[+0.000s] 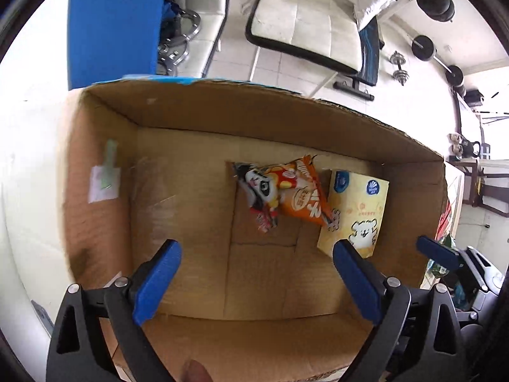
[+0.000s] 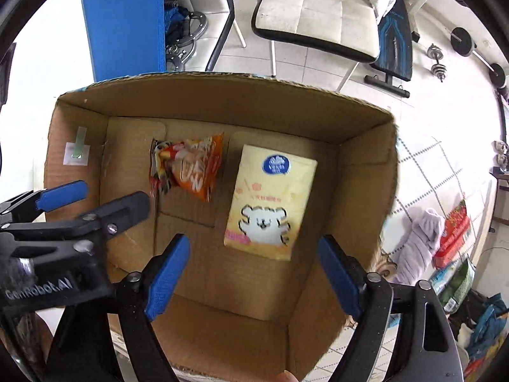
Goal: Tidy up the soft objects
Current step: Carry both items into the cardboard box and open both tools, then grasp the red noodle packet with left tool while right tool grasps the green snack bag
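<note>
An open cardboard box (image 1: 222, 108) (image 2: 222, 105) lies below both grippers. On its floor are an orange snack bag (image 1: 299, 191) (image 2: 194, 168), a red and white panda packet (image 1: 261, 197) partly under it, and a yellow tissue pack with a white bear (image 1: 356, 210) (image 2: 270, 197). My left gripper (image 1: 257, 251) hangs open above the box floor, nothing between its blue pads. My right gripper (image 2: 254, 243) is open above the near end of the tissue pack, not touching it. The left gripper's blue finger (image 2: 63, 194) shows at the box's left wall.
To the right of the box, a chequered cloth holds a grey soft bundle (image 2: 420, 242), a red packet (image 2: 451, 232) and a green packet (image 2: 458, 283). Behind the box stand a blue board (image 2: 124, 22), a white chair (image 2: 318, 9) and dumbbells (image 2: 437, 60).
</note>
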The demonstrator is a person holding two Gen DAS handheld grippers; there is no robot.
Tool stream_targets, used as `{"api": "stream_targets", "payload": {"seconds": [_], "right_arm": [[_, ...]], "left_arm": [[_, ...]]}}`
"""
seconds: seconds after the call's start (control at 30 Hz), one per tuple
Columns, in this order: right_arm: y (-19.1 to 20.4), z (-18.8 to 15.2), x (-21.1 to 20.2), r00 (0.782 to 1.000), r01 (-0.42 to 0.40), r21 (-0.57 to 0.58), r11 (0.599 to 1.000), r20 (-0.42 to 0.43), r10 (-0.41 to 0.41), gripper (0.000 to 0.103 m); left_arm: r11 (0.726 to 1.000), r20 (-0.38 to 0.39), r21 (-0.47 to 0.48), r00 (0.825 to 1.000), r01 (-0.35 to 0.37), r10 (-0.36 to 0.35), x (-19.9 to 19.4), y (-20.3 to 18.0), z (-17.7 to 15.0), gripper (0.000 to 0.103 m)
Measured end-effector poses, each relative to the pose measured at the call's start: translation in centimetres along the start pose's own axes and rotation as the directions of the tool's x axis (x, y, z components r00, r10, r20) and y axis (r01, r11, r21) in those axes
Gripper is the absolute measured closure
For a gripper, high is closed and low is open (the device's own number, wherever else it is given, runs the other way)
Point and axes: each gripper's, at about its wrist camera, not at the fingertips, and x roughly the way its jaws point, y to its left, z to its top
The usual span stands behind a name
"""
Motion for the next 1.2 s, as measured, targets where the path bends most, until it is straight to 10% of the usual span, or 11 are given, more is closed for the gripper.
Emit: {"api": "stream_targets", "payload": {"seconds": [0.73, 1.2], "right_arm": [[1.6, -14.1, -6.7, 0.972, 0.019, 0.079, 0.997, 0.232, -0.037, 0.003], [0.1, -20.3, -11.4, 0.951, -0.059, 0.094, 0.994, 0.308, 0.027, 0.003]], "left_arm": [[0.993, 0.308, 0.007, 0.945, -0.120, 0.112, -9.2, -0.1, -13.7, 0.005], [0.984, 0.372, 0.061, 0.919, -0.168, 0.133, -12.8, -3.1, -18.5, 0.005]]}}
